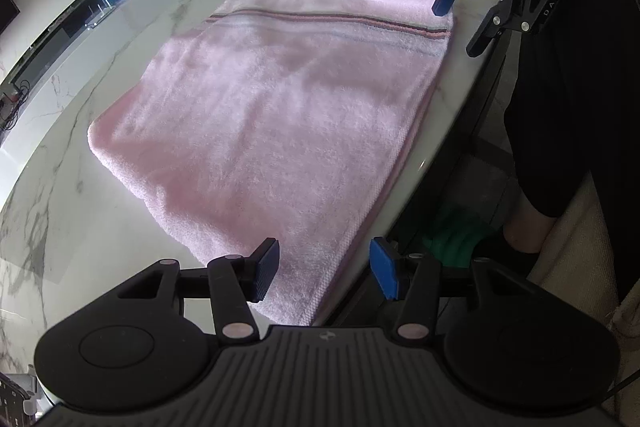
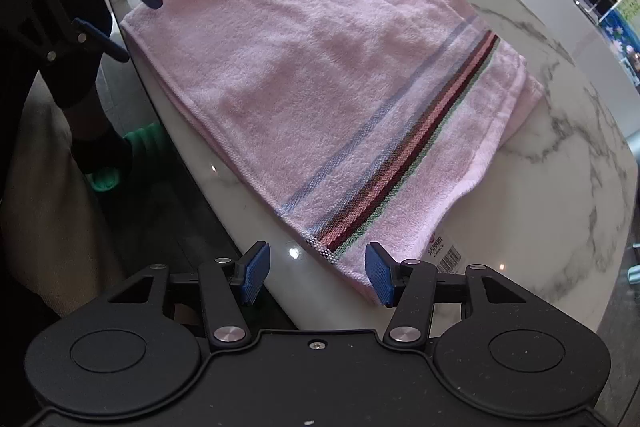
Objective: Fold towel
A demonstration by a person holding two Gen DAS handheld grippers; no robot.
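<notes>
Left gripper: jaws spread wide, nothing between pads, poised at plain near corner of pink towel, beside table edge.

Towel: folded, lying flat on white marble table, one long side along table's near edge; multicolour stripe band across end nearer right gripper; barcode tag poking from under that end.

Right gripper: jaws wide apart, empty, straddling striped corner just above table edge.
</notes>
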